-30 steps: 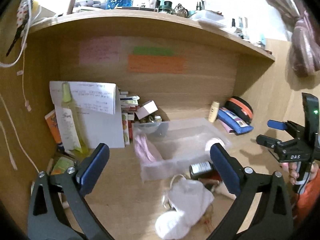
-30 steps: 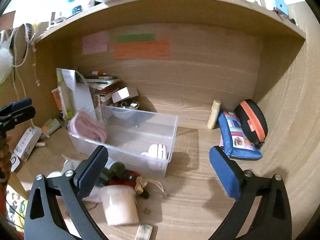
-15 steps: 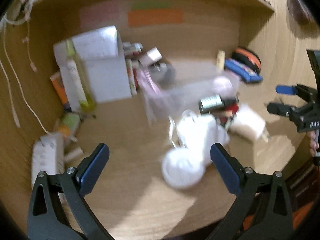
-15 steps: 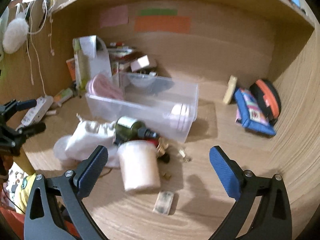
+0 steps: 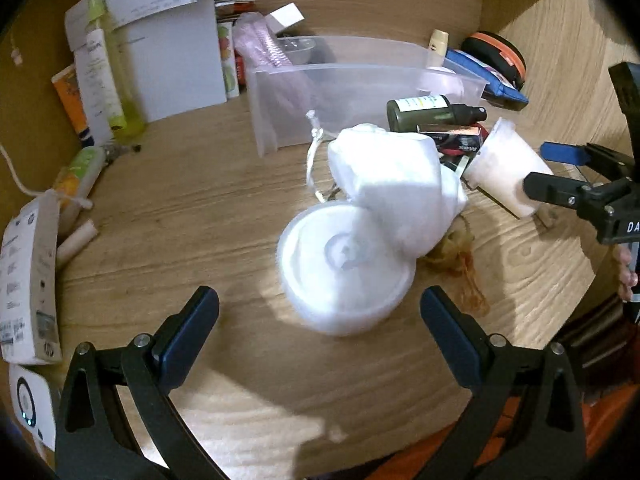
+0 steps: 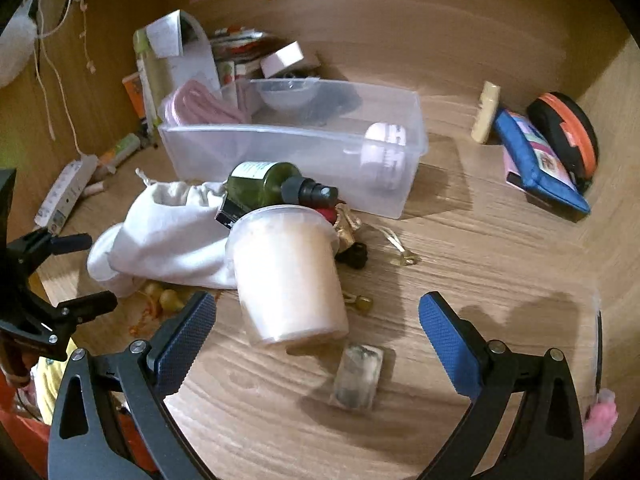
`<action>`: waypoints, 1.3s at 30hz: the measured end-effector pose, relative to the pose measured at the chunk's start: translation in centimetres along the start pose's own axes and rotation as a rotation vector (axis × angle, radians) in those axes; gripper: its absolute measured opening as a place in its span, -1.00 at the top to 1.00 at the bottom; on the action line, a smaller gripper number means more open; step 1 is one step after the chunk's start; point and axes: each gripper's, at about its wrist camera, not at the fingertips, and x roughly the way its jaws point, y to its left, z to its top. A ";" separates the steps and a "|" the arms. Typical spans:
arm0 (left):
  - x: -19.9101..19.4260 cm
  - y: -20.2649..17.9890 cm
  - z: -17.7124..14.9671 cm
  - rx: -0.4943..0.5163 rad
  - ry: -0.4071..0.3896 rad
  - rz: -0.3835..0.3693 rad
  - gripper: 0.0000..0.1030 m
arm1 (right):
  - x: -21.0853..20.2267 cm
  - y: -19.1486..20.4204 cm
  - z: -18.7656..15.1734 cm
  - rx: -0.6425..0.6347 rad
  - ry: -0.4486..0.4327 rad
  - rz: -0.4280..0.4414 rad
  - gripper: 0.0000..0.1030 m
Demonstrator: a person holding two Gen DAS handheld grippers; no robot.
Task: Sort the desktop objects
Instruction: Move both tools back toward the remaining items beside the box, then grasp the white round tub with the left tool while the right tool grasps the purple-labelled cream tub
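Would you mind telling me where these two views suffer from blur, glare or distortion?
Left wrist view: the white round container and the white cloth bag look soft and overexposed, a bright patch lies on the desk near the left claw, and the fisheye bends the edges. Right wrist view: sharper, though the small clear packet is smeared and claw shadows darken the wood.

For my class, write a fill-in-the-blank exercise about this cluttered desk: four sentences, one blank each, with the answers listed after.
1. The green bottle lies on its ____.
2. The pink coil sits inside the clear ____.
3. The left gripper has its jaws ____ and holds nothing.
4. The cup lies in front of the right gripper, its rim toward the ____.

Answers: side; bin; open; bottle
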 end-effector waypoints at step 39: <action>-3.3 4.3 2.5 -0.135 -0.183 0.094 -0.26 | -1.2 -0.8 1.6 -0.014 -0.042 0.094 -0.32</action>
